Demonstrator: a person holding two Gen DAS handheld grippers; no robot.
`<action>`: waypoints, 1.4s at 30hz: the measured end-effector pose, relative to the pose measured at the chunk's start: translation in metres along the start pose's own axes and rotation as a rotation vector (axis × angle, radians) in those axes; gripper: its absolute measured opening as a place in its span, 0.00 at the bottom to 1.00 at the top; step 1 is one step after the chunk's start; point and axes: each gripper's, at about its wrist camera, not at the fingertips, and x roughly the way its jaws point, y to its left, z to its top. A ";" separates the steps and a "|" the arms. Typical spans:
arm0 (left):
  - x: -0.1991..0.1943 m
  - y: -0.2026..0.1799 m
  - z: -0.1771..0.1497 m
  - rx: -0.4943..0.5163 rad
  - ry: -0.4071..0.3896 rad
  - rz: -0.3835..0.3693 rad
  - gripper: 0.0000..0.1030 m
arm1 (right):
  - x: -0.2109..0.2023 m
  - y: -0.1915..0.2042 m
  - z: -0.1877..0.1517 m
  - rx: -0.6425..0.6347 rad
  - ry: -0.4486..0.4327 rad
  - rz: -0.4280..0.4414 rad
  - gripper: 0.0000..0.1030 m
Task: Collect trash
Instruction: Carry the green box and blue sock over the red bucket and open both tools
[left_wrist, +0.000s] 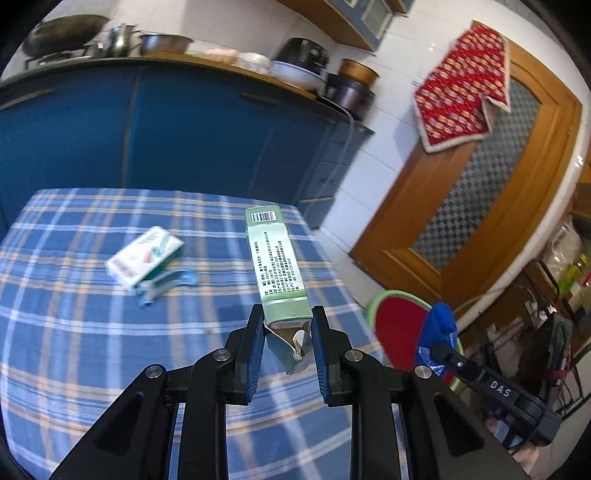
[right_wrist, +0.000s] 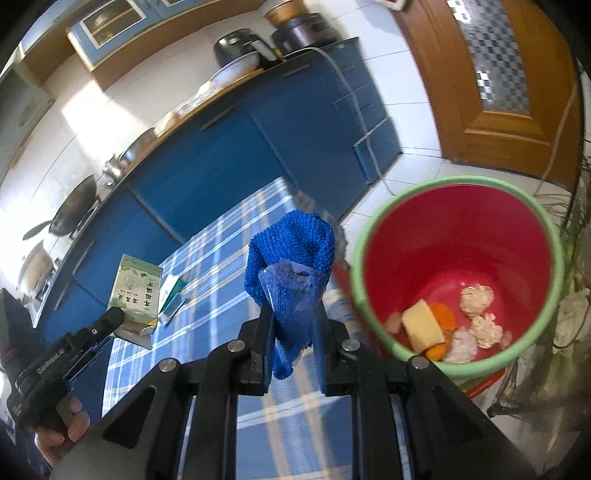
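Observation:
My left gripper (left_wrist: 288, 332) is shut on a long green carton (left_wrist: 275, 262), held above the checked tablecloth (left_wrist: 74, 332); the carton also shows in the right wrist view (right_wrist: 135, 291). My right gripper (right_wrist: 293, 325) is shut on a blue knitted cloth in a clear plastic wrap (right_wrist: 291, 266), held beside the red bin with a green rim (right_wrist: 458, 273). The bin holds crumpled paper (right_wrist: 476, 299), a yellow block and orange pieces. A white and green box (left_wrist: 146, 256) and a small blue tube (left_wrist: 166, 286) lie on the table.
Blue kitchen cabinets (left_wrist: 147, 129) with pots and pans on top stand behind the table. A wooden door (left_wrist: 487, 192) with a red cloth (left_wrist: 461, 88) hung on it is at the right. The bin (left_wrist: 399, 325) stands off the table's right edge.

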 end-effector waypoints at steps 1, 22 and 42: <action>0.003 -0.006 0.000 0.006 0.009 -0.022 0.24 | -0.003 -0.006 0.001 0.011 -0.004 -0.007 0.20; 0.061 -0.088 -0.020 0.134 0.149 -0.183 0.24 | -0.018 -0.088 0.007 0.165 -0.019 -0.165 0.29; 0.107 -0.132 -0.037 0.255 0.237 -0.242 0.25 | -0.027 -0.098 0.007 0.171 -0.059 -0.188 0.36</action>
